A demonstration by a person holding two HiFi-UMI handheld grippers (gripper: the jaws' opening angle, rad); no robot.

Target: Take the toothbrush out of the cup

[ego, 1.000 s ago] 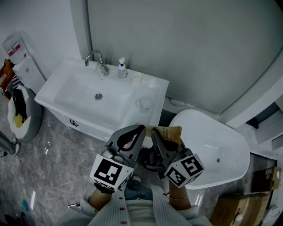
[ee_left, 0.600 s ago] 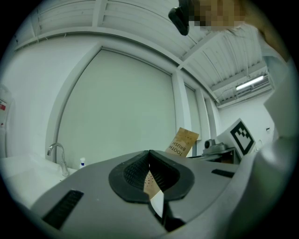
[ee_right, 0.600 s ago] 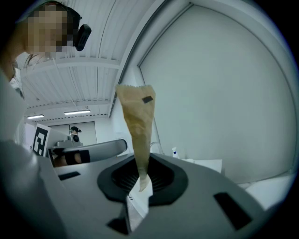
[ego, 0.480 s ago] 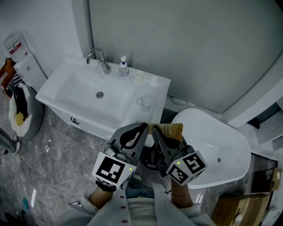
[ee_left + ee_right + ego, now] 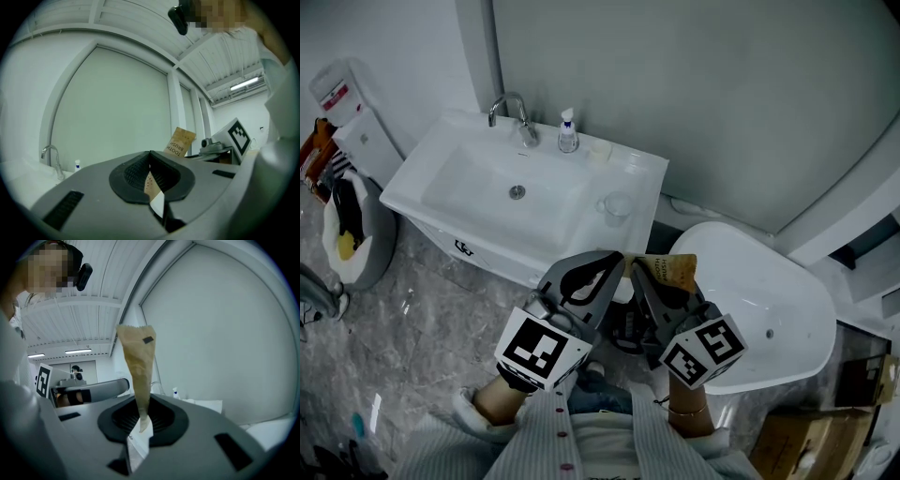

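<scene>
– Head view puts both handheld grippers low in the frame's centre, tips nearly meeting. The right gripper (image 5: 639,272) is clamped on a brown paper packet (image 5: 668,271) printed "TOOTH BRUSH". The clear plastic cup (image 5: 617,206) stands well apart on the white basin's ledge (image 5: 649,183), upper centre, and no handle shows above its rim.
– And the left gripper (image 5: 612,261)?
– Its own view shows the jaws pinched together on a small brown-and-white paper scrap (image 5: 151,183), seemingly separate from the packet.
– So what could go wrong?
– Right gripper view shows the packet (image 5: 138,362) standing tall, caught only by its narrow lower end. Thin paper there could crease or slide through the pads, and the packet would likely tip over. Whether its top is open cannot be seen, and the brush itself is hidden inside. If the top is open and the packet leans, the brush might slide out onto the grey marble floor (image 5: 412,319) or into the white oval tub (image 5: 787,300) at lower right.
– Anything else?
– The tips sit so close that a careless twist could knock them together. The scrap would flutter off if the left jaws eased.
</scene>
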